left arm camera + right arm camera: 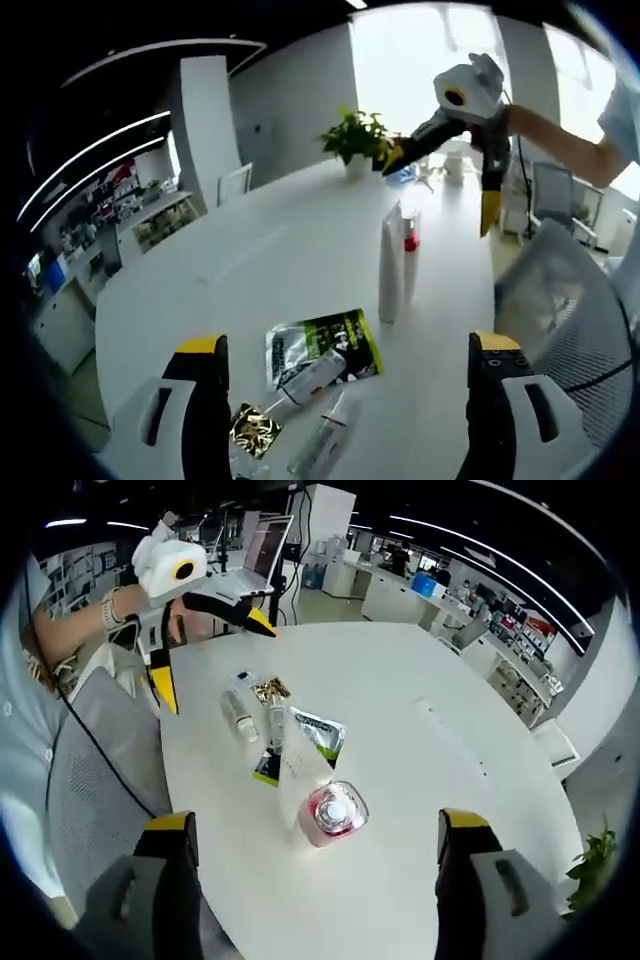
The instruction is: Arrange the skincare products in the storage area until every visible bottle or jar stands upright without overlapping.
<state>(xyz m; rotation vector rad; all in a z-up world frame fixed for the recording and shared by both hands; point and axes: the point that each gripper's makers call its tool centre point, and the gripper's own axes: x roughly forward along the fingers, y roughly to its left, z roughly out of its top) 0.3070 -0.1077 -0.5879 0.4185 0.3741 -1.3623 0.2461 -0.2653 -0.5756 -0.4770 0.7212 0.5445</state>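
Note:
A tall white bottle [390,265] stands upright on the white table [250,260], with a red-capped pink bottle [411,240] upright just behind it. Nearer me lie a green-and-black sachet [325,345], two white tubes [305,385] on their sides and a gold sachet [255,430]. My left gripper [347,344] hangs open above these lying items, holding nothing. My right gripper [440,185] is open in the air beyond the upright bottles. From the right gripper view, my right gripper [316,822] is open above the pink bottle [335,815] and white bottle [295,765]; the tubes [238,715] lie beyond.
A potted plant [355,140] stands at the table's far end. A mesh chair [570,310] sits at the table's edge beside the bottles. A laptop [250,565] rests past the table, behind the left gripper [213,660]. A person's arm holds each gripper.

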